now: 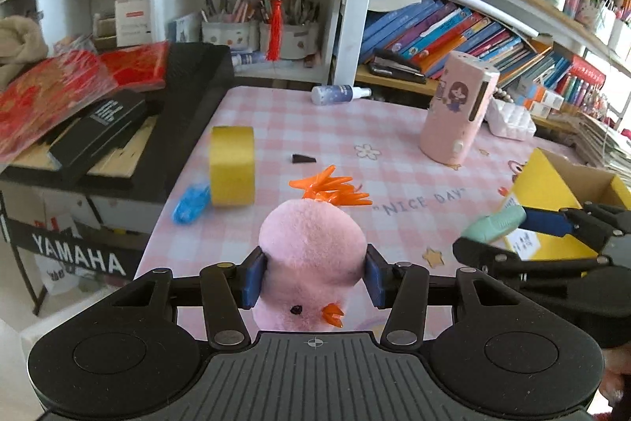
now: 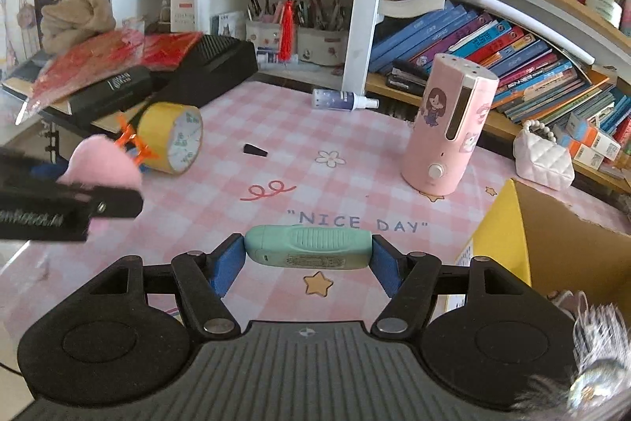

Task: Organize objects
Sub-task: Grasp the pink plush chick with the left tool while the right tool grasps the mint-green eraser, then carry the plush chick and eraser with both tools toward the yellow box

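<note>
- A fuzzy pink plush chick (image 1: 311,263) is pinched between the blue pads of the left gripper (image 1: 313,281), low in the centre of the left wrist view. The fabric looks soft and fleecy, with a spiky tuft of shiny orange plastic on top, a small orange beak and a stitched black eye.
- The plush is squashed a bit at the sides where the pads press in, so it's properly clamped, not just sitting there.
- A smooth mint-green plastic device (image 2: 307,247), oblong with rounded ends and a ribbed panel, is gripped end to end by the right gripper (image 2: 307,257), bottom centre of the right wrist view. Both blue pads are flush against its tips.
- Both tools are angled down over the table (image 1: 315,129), which is covered by a pink checked cloth printed with "NICE DAY", stars and flowers.
- A yellow cardboard box (image 2: 552,243) is seen open at the right edge of the right wrist view, matte brown inside, just beside the right gripper.
- A glossy yellow tape roll (image 1: 232,164) stands on edge at centre left of the left wrist view, with something crinkly and blue (image 1: 191,202) next to it.
- A tall pink cylinder (image 2: 445,129) with a cartoon girl sticker stands upright at centre right.
- A small spray bottle (image 1: 339,94) is lying on its side near the table's far edge.
</note>
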The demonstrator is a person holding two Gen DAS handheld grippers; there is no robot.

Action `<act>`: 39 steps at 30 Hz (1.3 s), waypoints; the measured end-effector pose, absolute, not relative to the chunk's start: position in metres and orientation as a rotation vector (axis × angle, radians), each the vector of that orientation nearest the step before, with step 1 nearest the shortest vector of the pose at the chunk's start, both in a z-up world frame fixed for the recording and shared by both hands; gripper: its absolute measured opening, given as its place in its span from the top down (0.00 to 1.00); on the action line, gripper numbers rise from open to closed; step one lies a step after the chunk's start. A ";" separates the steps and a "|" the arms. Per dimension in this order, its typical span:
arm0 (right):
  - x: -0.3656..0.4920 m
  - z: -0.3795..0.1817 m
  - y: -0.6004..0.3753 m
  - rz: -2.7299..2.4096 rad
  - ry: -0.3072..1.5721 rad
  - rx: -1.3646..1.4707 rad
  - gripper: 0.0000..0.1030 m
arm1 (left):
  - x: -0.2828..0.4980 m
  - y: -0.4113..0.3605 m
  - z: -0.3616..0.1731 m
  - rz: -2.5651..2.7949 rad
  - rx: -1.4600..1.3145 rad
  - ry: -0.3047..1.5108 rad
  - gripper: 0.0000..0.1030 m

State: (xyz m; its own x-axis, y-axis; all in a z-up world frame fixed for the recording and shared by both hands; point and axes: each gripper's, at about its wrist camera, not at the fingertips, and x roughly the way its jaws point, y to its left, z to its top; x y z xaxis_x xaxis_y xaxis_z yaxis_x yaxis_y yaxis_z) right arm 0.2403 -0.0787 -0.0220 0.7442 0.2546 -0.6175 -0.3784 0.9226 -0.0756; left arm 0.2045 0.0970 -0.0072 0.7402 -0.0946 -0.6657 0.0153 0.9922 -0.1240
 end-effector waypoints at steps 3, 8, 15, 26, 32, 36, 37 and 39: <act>0.225 -0.017 -0.079 0.346 0.638 -0.188 0.36 | 0.185 0.099 -0.004 -0.061 -0.132 0.724 0.53; 0.201 -0.013 -0.079 0.327 0.646 -0.153 0.36 | 0.155 0.098 -0.002 -0.065 -0.139 0.715 0.53; 0.165 -0.007 -0.082 0.302 0.633 -0.132 0.36 | 0.114 0.099 0.001 -0.076 -0.139 0.700 0.53; 0.096 -0.008 -0.087 0.265 0.637 -0.112 0.36 | 0.056 0.094 0.002 -0.122 -0.123 0.699 0.53; 0.062 -0.010 -0.097 0.219 0.649 -0.088 0.36 | 0.035 0.085 0.001 -0.170 -0.107 0.706 0.53; 0.041 -0.013 -0.108 0.179 0.662 -0.073 0.36 | 0.024 0.073 -0.001 -0.217 -0.089 0.710 0.53; 0.035 -0.015 -0.111 0.170 0.666 -0.072 0.36 | 0.023 0.070 -0.001 -0.231 -0.085 0.713 0.53; 0.024 -0.017 -0.118 0.146 0.673 -0.066 0.36 | 0.020 0.062 -0.002 -0.263 -0.073 0.718 0.53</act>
State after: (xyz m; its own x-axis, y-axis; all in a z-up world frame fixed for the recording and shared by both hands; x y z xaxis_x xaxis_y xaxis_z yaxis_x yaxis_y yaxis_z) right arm 0.0240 -0.1180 -0.0168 0.7722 0.1130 -0.6253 -0.1554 0.9878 -0.0134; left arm 0.0198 0.0624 -0.0021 0.7216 -0.2625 -0.6406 0.2128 0.9646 -0.1556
